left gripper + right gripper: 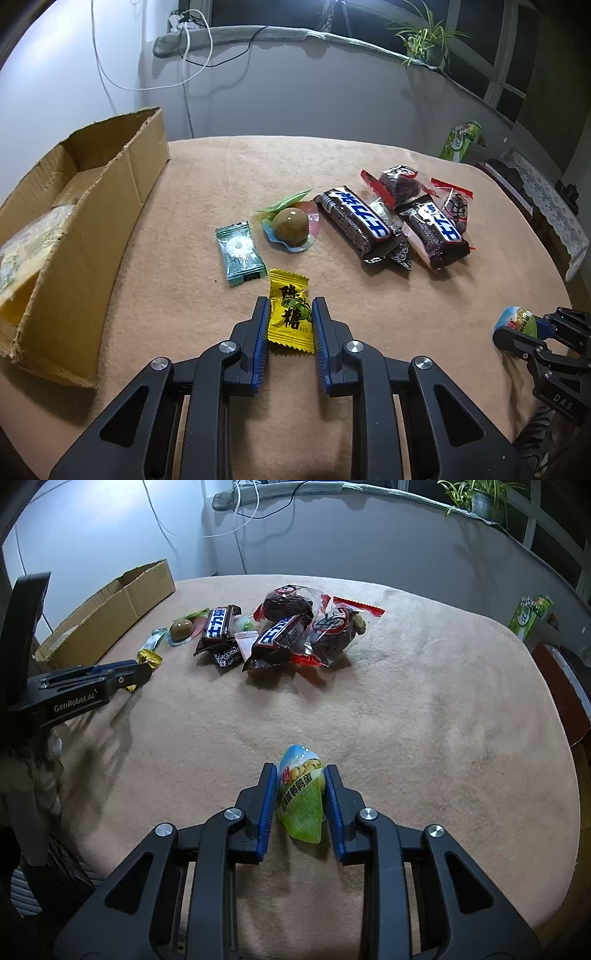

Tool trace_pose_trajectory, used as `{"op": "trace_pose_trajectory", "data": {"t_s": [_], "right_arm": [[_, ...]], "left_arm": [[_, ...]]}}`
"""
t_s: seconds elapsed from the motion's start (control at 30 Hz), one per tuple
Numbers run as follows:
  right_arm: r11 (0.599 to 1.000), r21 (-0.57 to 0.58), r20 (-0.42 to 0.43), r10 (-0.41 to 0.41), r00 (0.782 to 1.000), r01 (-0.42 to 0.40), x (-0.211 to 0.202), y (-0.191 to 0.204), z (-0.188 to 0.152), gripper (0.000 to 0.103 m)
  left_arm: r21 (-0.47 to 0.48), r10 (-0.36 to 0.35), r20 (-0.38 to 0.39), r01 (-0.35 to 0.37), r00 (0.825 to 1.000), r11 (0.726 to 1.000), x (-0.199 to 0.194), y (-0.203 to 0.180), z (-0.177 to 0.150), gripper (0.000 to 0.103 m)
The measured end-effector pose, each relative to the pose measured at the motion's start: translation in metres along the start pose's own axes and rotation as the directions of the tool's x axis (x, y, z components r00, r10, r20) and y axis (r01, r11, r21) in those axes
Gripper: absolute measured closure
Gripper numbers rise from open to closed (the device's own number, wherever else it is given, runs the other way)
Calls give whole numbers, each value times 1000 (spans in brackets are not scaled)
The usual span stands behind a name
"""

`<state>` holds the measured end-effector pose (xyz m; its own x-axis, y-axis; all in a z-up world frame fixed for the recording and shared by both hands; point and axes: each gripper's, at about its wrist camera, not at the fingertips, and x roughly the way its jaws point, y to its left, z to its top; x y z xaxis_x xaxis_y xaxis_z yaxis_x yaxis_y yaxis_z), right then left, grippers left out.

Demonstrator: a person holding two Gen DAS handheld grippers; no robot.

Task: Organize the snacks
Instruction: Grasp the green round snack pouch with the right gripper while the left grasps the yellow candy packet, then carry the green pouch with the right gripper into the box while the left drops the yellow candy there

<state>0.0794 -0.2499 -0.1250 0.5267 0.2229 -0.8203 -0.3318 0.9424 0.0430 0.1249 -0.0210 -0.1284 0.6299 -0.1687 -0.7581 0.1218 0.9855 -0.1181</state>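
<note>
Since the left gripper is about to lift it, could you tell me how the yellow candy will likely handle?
The yellow candy looks small and probably light. Its crimped wrapper likely crumples between the left hand-held gripper pads. The glossy film may slip.

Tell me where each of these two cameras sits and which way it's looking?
Left wrist view: sits on the left gripper, looks forward along its fingers at a yellow candy between them.
Right wrist view: sits on the right gripper, looks forward at a green egg snack pouch between its fingers.
Shared: both show the chocolate bars, the cardboard box, and each other's gripper.
</note>
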Motion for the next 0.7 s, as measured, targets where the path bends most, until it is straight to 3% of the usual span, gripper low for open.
{"op": "trace_pose_trajectory", "data": {"t_s": [0.47,0.7], "right_arm": [[999,41,35,32,999,-33,-18,-5,5,79],[998,10,89,58,994,-59,-34,7,33,79]], "left_arm": [[-34,-40,49,41,998,999,-23,1,3,82],[-54,-51,110,57,993,997,-48,13,12,82]]}}
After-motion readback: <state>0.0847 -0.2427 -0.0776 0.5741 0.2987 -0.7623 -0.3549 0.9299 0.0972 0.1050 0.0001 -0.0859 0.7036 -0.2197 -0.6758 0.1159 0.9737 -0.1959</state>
